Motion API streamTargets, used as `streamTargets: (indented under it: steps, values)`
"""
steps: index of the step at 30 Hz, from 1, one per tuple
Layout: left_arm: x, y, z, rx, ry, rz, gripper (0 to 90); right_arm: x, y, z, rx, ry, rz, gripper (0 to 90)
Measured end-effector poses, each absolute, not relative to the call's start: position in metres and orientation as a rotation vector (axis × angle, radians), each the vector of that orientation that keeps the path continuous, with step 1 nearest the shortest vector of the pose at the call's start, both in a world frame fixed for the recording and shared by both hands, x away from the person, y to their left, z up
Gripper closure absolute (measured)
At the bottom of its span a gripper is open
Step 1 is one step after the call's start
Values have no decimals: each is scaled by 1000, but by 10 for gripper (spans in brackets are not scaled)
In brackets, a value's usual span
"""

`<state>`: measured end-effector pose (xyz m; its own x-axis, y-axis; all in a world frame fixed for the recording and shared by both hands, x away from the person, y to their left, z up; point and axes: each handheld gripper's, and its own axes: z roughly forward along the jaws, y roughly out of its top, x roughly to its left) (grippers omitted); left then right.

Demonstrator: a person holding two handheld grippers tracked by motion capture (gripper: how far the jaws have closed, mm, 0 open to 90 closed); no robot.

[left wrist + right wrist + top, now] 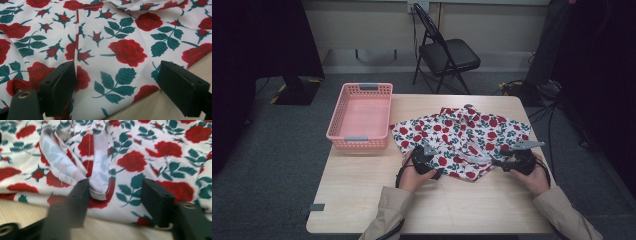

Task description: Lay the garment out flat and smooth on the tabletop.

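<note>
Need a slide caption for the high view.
Two handheld grippers, left and right, work the near edge of a rose-print cloth beside a pink basket.

Light wood-grain worktop (362,200). Directly on it: a pink slatted basket (360,116) at the far left edge, and a white rose-print garment (462,135) spread flat beside it across centre and right.

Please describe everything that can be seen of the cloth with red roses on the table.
The rose cloth is thin white fabric printed with red roses and dark green leaves, with stitched hems and seams. It lies crumpled and partly folded on the wooden table, right of the pink basket, apart from it. Its near edge lies between the open jaws of the left gripper. At the right gripper a turned-up hem shows its paler underside beside one jaw.
</note>
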<state>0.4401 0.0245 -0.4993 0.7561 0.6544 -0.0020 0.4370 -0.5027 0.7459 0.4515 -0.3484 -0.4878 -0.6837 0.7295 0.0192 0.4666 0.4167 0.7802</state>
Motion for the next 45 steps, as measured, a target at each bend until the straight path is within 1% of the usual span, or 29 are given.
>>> streamTargets:
  steps: [2,4,6,9,12,17,19,21,32,39,42,45]
  values:
    - [440,25,-499,2180,814,361,148,458,-351,-484,1046,2342,1165,456]
    - [440,25,-499,2180,814,361,147,466,-351,-480,1051,2322,1151,499]
    - [440,25,-499,2180,814,361,147,476,-350,-478,1067,2308,1128,524]
    - [440,25,-499,2180,814,361,148,489,-349,-481,1103,2304,1097,563]
    - [440,25,-499,2181,814,361,148,495,-348,-487,1122,2326,1082,625]
    - [440,25,-499,2181,814,361,147,492,-349,-491,1104,2357,1063,800]
    - [440,25,-499,2180,814,361,148,490,-352,-491,1110,2359,1086,853]
    - [440,25,-499,2181,814,361,148,488,-354,-490,1105,2370,1096,876]
    - [440,24,-499,2180,814,362,148,462,-372,-481,1090,2383,1138,880]
    - [440,24,-499,2180,814,362,148,438,-390,-481,1092,2383,1127,854]
    - [440,24,-499,2180,814,362,148,431,-396,-483,1106,2368,1129,819]
    - [440,24,-499,2180,815,362,148,429,-397,-484,1119,2348,1136,752]
